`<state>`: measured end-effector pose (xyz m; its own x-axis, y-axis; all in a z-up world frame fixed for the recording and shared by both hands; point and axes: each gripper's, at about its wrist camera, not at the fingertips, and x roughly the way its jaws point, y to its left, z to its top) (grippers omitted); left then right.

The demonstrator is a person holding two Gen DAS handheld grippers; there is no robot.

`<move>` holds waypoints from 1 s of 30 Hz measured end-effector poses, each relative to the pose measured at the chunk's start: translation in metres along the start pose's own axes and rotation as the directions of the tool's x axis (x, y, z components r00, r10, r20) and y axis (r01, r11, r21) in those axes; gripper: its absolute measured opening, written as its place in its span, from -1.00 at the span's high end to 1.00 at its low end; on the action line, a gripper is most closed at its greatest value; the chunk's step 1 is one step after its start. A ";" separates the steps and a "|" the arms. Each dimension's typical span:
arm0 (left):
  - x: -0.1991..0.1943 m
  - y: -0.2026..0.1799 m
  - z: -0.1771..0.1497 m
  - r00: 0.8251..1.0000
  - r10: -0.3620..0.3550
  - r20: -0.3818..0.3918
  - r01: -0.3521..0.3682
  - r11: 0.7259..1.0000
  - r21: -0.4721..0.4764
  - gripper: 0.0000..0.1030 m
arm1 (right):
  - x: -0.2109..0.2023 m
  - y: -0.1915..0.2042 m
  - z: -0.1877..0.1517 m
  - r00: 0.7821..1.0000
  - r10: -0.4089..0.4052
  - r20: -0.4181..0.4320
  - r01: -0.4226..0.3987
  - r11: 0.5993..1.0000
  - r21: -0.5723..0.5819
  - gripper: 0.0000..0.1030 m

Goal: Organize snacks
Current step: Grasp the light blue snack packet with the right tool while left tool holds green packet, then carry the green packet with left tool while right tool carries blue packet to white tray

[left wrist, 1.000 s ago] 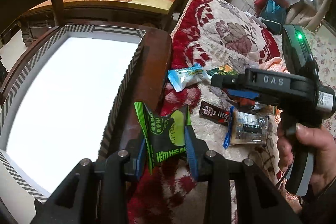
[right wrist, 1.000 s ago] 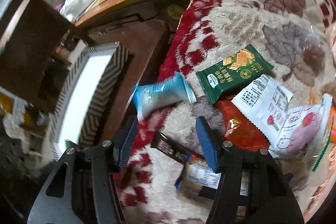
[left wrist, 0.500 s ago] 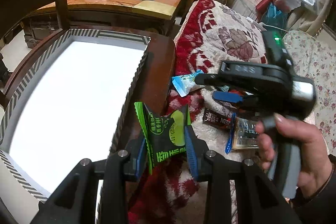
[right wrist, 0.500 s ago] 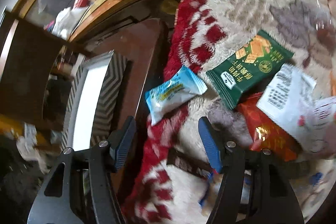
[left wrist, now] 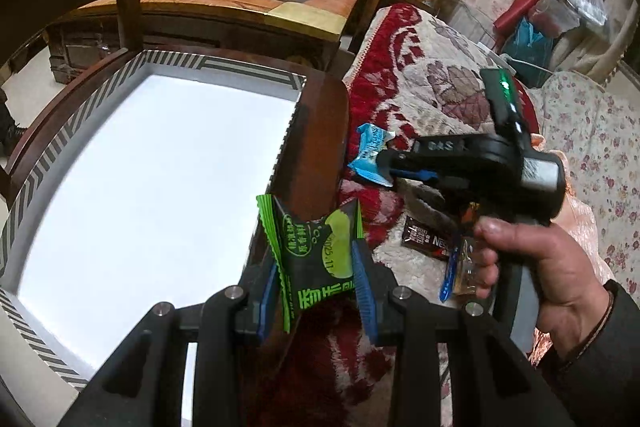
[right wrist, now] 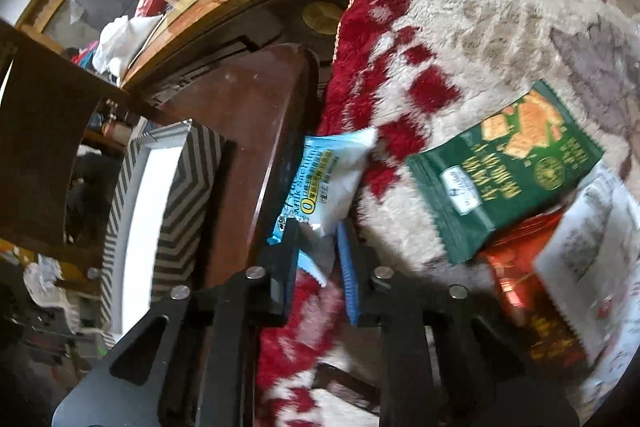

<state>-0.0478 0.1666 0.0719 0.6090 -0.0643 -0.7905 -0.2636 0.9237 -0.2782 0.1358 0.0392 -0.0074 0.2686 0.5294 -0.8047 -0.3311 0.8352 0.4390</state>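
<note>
The left hand-held gripper, at lower centre of its frame, is clamped on a green snack packet above the dark wooden edge beside a white tray with a striped rim; the tray's wide floor fills the left; the right hand-held gripper has closed on a blue-and-white milk packet at the blanket's left edge; a green cracker bag lies just right.
</note>
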 end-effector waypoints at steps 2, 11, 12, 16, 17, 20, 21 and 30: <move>-0.002 0.000 -0.001 1.000 -0.002 0.000 0.002 1.000 -0.006 0.30 | -0.003 -0.002 0.000 1.000 0.002 0.002 -0.002 1.000 -0.014 0.74; -0.009 0.001 0.000 1.000 0.005 0.015 -0.005 1.000 -0.005 0.30 | -0.012 0.000 0.004 0.996 -0.092 0.006 0.092 0.995 -0.036 0.04; -0.008 0.001 0.000 1.000 0.004 0.015 -0.004 1.000 -0.006 0.30 | -0.013 0.001 0.004 0.995 -0.094 0.018 0.094 0.995 -0.045 -0.03; -0.006 0.006 -0.001 1.000 0.002 0.008 -0.002 1.000 -0.020 0.30 | -0.007 0.013 0.012 0.995 -0.094 0.026 0.095 0.994 -0.054 -0.03; -0.006 0.007 -0.001 1.000 0.001 0.006 -0.001 1.000 -0.023 0.30 | -0.002 0.016 0.015 0.994 -0.108 0.016 0.108 0.992 -0.067 -0.03; -0.006 0.008 -0.002 1.000 0.002 0.003 -0.002 1.000 -0.028 0.29 | 0.015 0.021 0.018 0.985 -0.172 -0.001 0.171 0.980 -0.106 -0.03; -0.005 0.008 -0.003 1.000 0.002 0.002 -0.002 1.000 -0.029 0.29 | 0.017 0.019 0.019 0.986 -0.167 -0.004 0.166 0.981 -0.102 0.03; -0.010 0.010 -0.003 1.000 0.012 0.012 -0.012 0.999 -0.043 0.29 | -0.013 -0.002 0.011 0.993 -0.116 0.011 0.117 0.981 -0.154 0.49</move>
<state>-0.0587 0.1749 0.0750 0.6145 -0.0486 -0.7874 -0.3029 0.9070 -0.2924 0.1432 0.0324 0.0070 0.3152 0.4302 -0.8459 -0.4331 0.8583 0.2751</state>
